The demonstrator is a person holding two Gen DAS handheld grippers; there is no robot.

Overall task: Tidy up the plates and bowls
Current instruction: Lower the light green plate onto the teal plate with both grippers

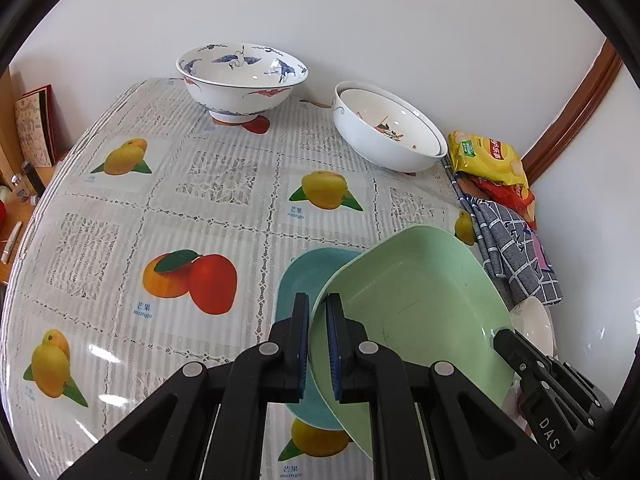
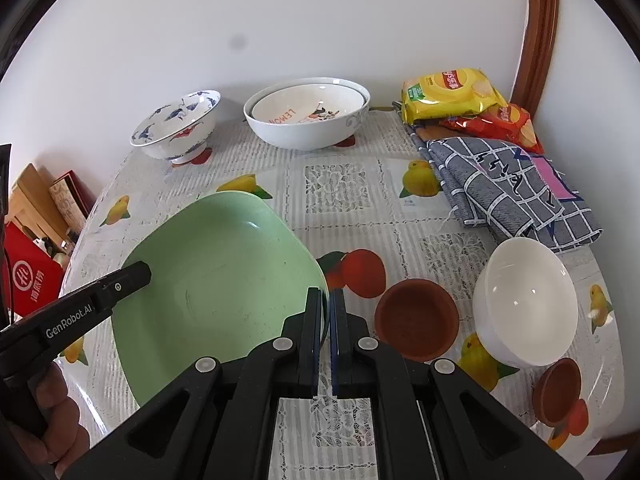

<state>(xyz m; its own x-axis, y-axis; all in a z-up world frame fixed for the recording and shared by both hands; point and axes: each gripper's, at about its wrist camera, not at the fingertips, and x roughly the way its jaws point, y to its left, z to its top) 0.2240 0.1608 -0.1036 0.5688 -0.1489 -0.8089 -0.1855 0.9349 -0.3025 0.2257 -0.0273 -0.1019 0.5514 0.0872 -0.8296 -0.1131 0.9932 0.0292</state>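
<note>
Two tongs, left [image 1: 318,344] and right [image 2: 326,344], pinch opposite rims of the green plate [image 1: 412,312]; uneven lowering could tilt it off the blue plate [image 1: 300,280] beneath.

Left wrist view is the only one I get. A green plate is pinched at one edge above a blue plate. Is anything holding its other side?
Observer: Yes. The right gripper is shut on the opposite rim of the green plate.
Operator: What sits beyond that side?
Observer: A small brown dish, right beside that rim, and a second brown dish farther right.
Operator: Is anything written in the nested bowls at the back?
Observer: The inner bowl has orange lettering inside that reads LEMON.
</note>
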